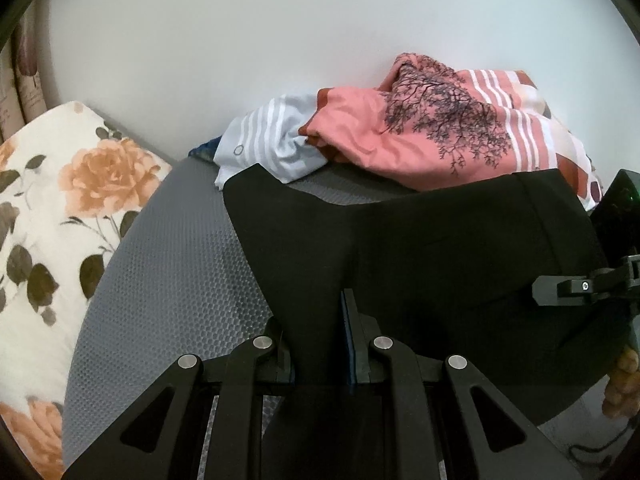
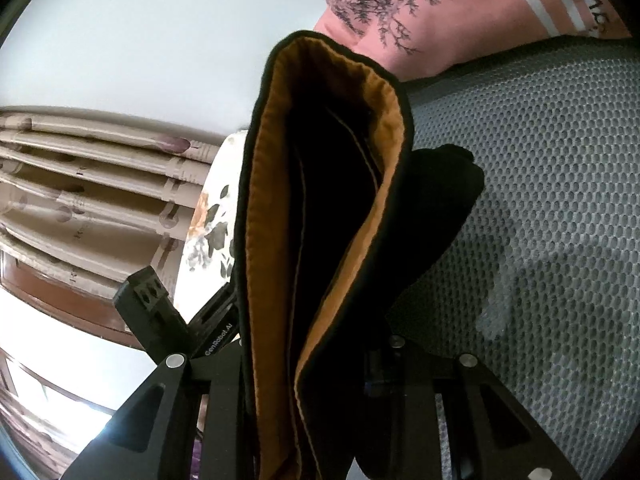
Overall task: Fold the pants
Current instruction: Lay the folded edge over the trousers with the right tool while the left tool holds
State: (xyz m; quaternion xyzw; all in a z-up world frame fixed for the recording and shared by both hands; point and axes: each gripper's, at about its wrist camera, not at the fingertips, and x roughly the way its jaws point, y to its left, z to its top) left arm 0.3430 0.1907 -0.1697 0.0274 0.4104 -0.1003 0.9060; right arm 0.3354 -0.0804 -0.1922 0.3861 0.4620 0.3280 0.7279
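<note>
Left wrist view | pants [image 1: 420, 248] draped over grey mat [image 1: 172, 264], near its far edge | left gripper [image 1: 320, 340] and right gripper [image 2: 308, 360] both clenched on pants | judged soft, light, limp; hold the waistband hem.

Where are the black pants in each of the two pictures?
Left wrist view: the black pants spread across the middle and right, over the grey mat, running down between the left gripper.
Right wrist view: the pants stand up the middle, showing an orange lining, clamped in the right gripper.
Shared landmark: the pink tree-print cloth behind them.
</note>
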